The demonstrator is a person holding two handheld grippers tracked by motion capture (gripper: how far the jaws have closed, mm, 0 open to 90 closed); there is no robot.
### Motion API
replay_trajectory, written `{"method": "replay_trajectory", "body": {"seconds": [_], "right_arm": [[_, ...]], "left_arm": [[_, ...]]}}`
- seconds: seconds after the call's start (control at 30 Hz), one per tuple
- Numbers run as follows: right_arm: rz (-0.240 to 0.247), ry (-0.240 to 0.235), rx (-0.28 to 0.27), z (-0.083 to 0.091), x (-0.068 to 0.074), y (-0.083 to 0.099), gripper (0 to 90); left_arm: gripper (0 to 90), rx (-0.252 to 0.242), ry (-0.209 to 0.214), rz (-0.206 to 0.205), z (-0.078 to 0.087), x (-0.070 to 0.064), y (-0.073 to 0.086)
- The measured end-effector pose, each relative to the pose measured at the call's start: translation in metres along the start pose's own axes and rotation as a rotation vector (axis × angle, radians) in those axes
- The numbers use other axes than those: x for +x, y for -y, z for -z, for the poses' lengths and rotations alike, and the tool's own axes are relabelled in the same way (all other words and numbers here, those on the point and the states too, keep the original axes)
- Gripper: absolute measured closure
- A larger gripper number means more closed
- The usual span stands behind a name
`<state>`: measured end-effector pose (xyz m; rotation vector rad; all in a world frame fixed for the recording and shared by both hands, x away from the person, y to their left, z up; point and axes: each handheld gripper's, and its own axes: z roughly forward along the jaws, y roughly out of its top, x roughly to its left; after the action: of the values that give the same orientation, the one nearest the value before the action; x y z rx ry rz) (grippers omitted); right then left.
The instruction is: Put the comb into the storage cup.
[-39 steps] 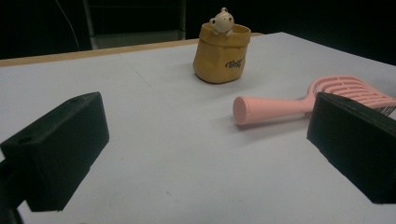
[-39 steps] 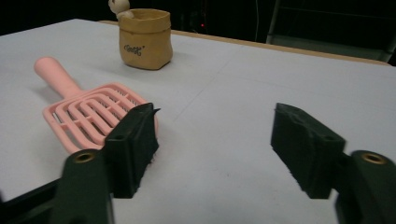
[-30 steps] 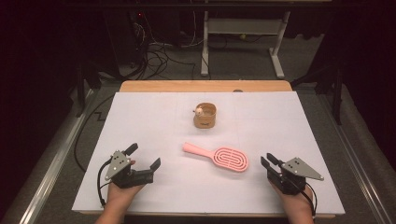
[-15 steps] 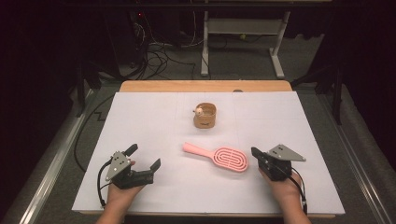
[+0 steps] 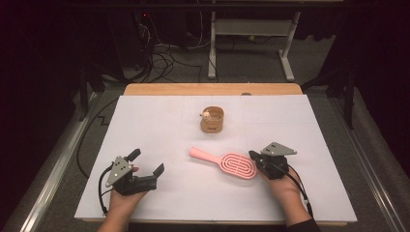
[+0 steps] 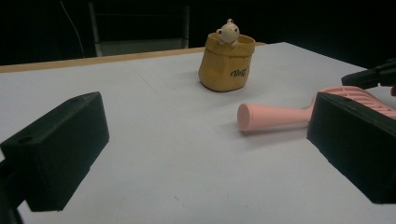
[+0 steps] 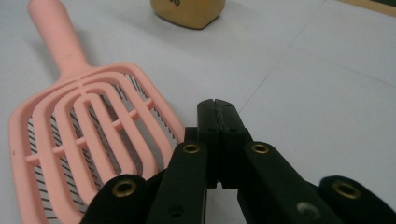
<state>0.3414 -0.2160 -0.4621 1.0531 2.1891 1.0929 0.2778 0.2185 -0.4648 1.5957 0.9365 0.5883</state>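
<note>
A pink slotted hairbrush (image 5: 227,163) lies flat mid-table, its handle pointing back left. Behind it stands a small tan cup (image 5: 212,119) with a little bear figure (image 6: 229,32) on its rim. My right gripper (image 5: 253,156) is shut, jaws pressed together with nothing between them, its tip right at the brush head's right edge (image 7: 159,116). My left gripper (image 5: 145,162) rests open at the front left, well apart from the brush; between its fingers (image 6: 60,144) I see the brush handle (image 6: 273,116) and the cup (image 6: 226,65).
White paper (image 5: 145,121) covers the table, with a wooden strip (image 5: 212,89) along the far edge. Beyond the table are floor cables (image 5: 164,58) and a white desk frame (image 5: 251,34).
My right gripper has moved left and forward from the front right until its shut tip reached the brush head. The left gripper, brush and cup have stayed put.
</note>
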Motion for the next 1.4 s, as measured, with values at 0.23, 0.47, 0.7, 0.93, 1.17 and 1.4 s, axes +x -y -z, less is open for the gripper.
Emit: {"method": "replay_trajectory", "body": {"seconds": [0.23,0.47,0.7,0.93,1.17,1.4], "right_arm": [[0.033,-0.009,0.008,0.008,0.008,0.004,90.0],[0.027,-0.018,0.008,0.018,0.015,0.013,90.0],[0.028,0.004,-0.017,0.031,0.016,0.014,90.0],[-0.068,0.051,-0.141,0.068,-0.005,0.027,85.7],[-0.122,0.061,-0.150,0.071,-0.011,0.045,69.2],[-0.121,0.032,-0.134,0.065,-0.009,0.046,51.3]], "left_arm": [[0.0,0.003,0.002,-0.003,-0.001,-0.001,0.000],[0.0,0.008,0.009,-0.006,-0.001,-0.002,0.000],[0.0,0.023,0.014,-0.009,-0.002,-0.002,0.000],[0.0,0.040,0.021,-0.015,-0.003,-0.002,0.000],[0.0,0.048,0.029,-0.029,-0.004,-0.006,-0.001],[0.0,0.045,0.038,-0.033,-0.004,-0.006,-0.001]]}}
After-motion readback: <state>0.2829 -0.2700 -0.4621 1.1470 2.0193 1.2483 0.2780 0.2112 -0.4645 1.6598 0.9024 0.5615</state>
